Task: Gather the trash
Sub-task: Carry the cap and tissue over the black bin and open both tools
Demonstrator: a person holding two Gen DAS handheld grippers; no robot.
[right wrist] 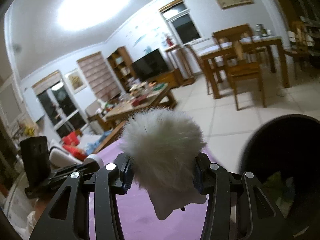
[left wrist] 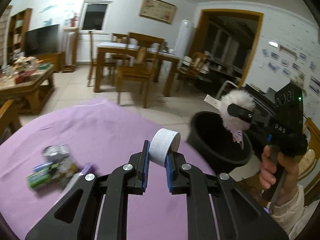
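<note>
Two claws each hold one piece of trash. At the lower centre of the left wrist view, the left claw (left wrist: 158, 158) is clamped on a white ribbed cap (left wrist: 164, 147), its blue pads (left wrist: 146, 156) pressing the cap's two sides so that the cap stands on edge above the purple surface (left wrist: 96, 124). The gap between the jaws is only as wide as the cap.

At the right of that view, the right claw (left wrist: 239, 114) grips a white fluffy ball (left wrist: 236, 108) with a pink tag hanging below it. The ball sits over the open mouth of a black bin (left wrist: 210, 146), which stands just beyond the surface's edge. A hand (left wrist: 276, 170) holds the claw's handle at the lower right.

From the right wrist view, the right claw (right wrist: 162, 170) is closed on the ball (right wrist: 162, 144) at mid frame, the fur bulging out above both jaws and the pale tag poking out beneath. The bin (right wrist: 250, 156) fills the lower right, with some greenish scraps dimly visible inside.

Back in the left wrist view, a blurred heap of wrappers (left wrist: 52, 166) lies on the surface at the lower left.
</note>
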